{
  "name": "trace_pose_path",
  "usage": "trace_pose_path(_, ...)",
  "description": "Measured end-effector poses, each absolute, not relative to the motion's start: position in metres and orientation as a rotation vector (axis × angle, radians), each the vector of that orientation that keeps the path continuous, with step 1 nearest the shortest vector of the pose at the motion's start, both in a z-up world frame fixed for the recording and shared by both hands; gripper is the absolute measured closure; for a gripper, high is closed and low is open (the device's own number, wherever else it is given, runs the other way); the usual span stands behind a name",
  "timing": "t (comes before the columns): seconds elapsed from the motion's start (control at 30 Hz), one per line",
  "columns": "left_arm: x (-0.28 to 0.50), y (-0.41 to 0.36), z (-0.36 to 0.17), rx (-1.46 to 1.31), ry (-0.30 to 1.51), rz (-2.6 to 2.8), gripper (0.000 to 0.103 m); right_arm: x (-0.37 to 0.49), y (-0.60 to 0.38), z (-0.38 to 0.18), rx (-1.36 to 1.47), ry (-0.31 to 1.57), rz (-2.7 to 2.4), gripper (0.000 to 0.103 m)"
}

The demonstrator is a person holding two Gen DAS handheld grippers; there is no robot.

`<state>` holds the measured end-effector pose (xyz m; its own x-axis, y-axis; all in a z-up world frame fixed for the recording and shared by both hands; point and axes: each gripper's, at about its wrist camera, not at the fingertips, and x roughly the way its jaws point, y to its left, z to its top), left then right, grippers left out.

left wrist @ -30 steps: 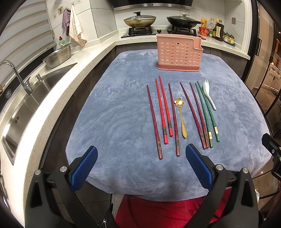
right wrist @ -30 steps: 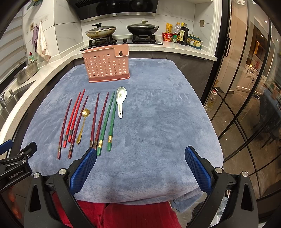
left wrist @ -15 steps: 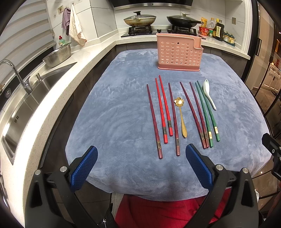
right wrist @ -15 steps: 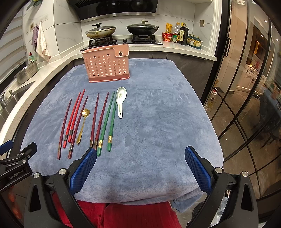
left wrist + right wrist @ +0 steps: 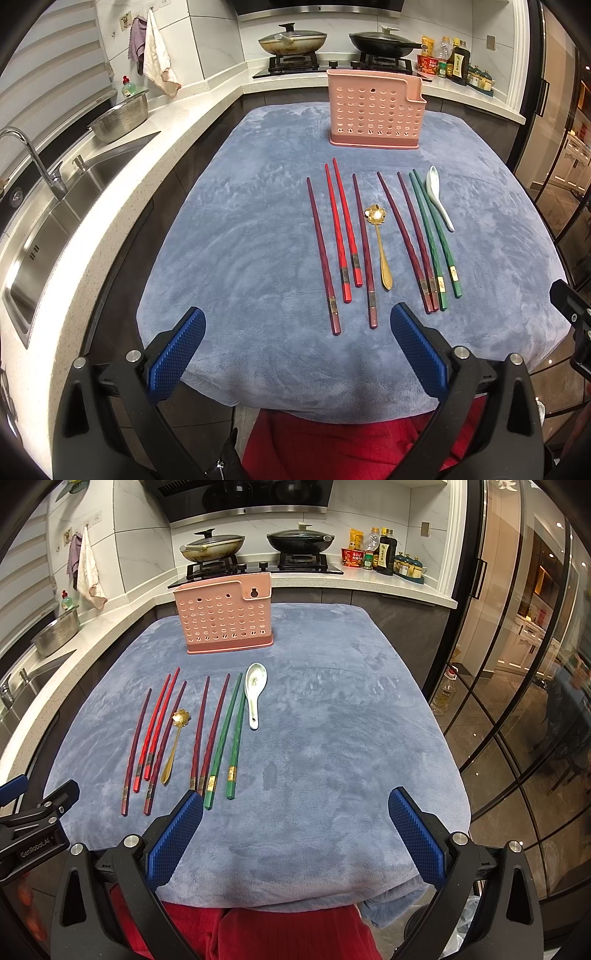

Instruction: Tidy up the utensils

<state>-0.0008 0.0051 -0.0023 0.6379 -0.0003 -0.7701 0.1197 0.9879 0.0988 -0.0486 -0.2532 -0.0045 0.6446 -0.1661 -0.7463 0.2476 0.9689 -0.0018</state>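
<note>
Several chopsticks lie side by side on a blue-grey cloth (image 5: 240,240): dark red ones (image 5: 323,254), a bright red pair (image 5: 341,229), a maroon pair (image 5: 410,240) and a green pair (image 5: 434,236). A gold spoon (image 5: 378,243) lies among them and a white ceramic spoon (image 5: 437,201) at their right. A pink perforated utensil holder (image 5: 375,109) stands upright at the far end. My left gripper (image 5: 297,350) is open and empty at the near edge. My right gripper (image 5: 295,830) is open and empty, right of the green pair (image 5: 227,738); the holder (image 5: 225,616) stands beyond.
A white counter with a steel sink (image 5: 48,229) and a colander (image 5: 120,120) runs along the left. A hob with two lidded pans (image 5: 291,38) and bottles (image 5: 456,62) is behind the holder. Glass doors (image 5: 517,664) stand to the right. Red fabric (image 5: 332,443) lies below the near edge.
</note>
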Motion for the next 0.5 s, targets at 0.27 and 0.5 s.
trace_pose_path(0.27,0.012,0.015,-0.014,0.084,0.929,-0.061,0.007,-0.039,-0.255,-0.002,0.118,0.846,-0.242,0.007)
trace_pose_path(0.5,0.038,0.024,-0.031,0.042,0.961,-0.063,0.007,-0.027,-0.261,-0.022,0.123,0.875,-0.245,0.007)
